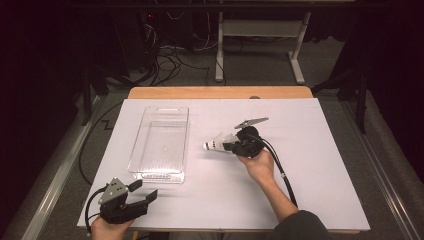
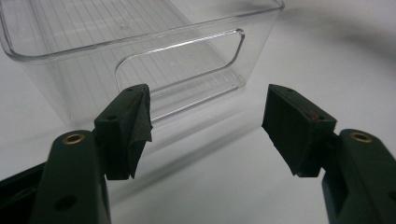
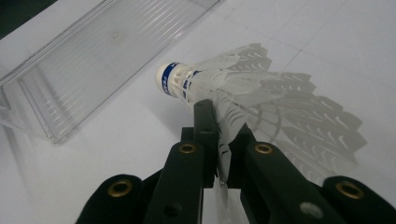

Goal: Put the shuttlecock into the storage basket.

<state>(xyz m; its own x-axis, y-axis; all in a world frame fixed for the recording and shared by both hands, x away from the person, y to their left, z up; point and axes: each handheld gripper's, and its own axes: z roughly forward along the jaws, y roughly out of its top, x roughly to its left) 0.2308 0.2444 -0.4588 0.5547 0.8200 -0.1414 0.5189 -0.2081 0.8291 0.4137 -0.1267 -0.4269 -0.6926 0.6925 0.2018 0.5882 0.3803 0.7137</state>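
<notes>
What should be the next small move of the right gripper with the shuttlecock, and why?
Probably carry it toward the clear bin and over its rim. The right gripper is shut on the shuttlecock by its skirt, the cork points to the bin, and the bin looks empty. The left gripper waits open at the bin's near end.

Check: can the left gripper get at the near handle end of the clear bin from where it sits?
Probably yes. The left gripper is open and faces the clear bin's handle cutout, with bare white table between. The right gripper with the shuttlecock is off to the side.
</notes>
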